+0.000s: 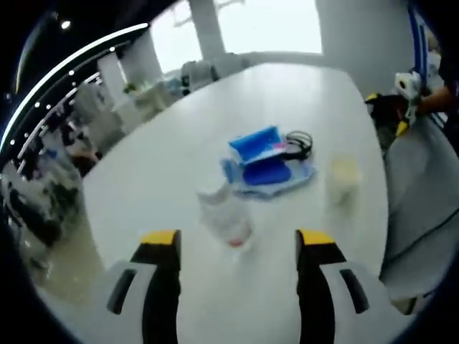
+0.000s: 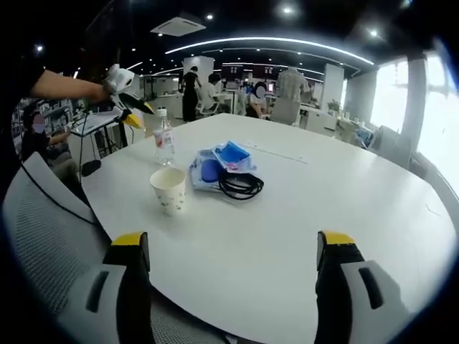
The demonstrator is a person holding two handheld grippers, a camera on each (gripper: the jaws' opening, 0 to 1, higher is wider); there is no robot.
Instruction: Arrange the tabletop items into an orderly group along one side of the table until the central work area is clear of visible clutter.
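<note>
Left gripper view: the left gripper point(image 1: 237, 244) is held wide apart and empty above the white table point(image 1: 287, 93), aimed at a clear plastic bottle point(image 1: 226, 215) standing just ahead of its jaws. The bottle looks light and slick, likely to crush, so its body is best taken low and gently. A paper cup point(image 1: 344, 177) stands beside blue packets point(image 1: 262, 161) and a black coiled cable point(image 1: 299, 143). In the right gripper view, the right gripper point(image 2: 233, 251) is likewise spread wide and empty; the cup point(image 2: 168, 190), thin-walled, is best pinched near its rim.
</note>
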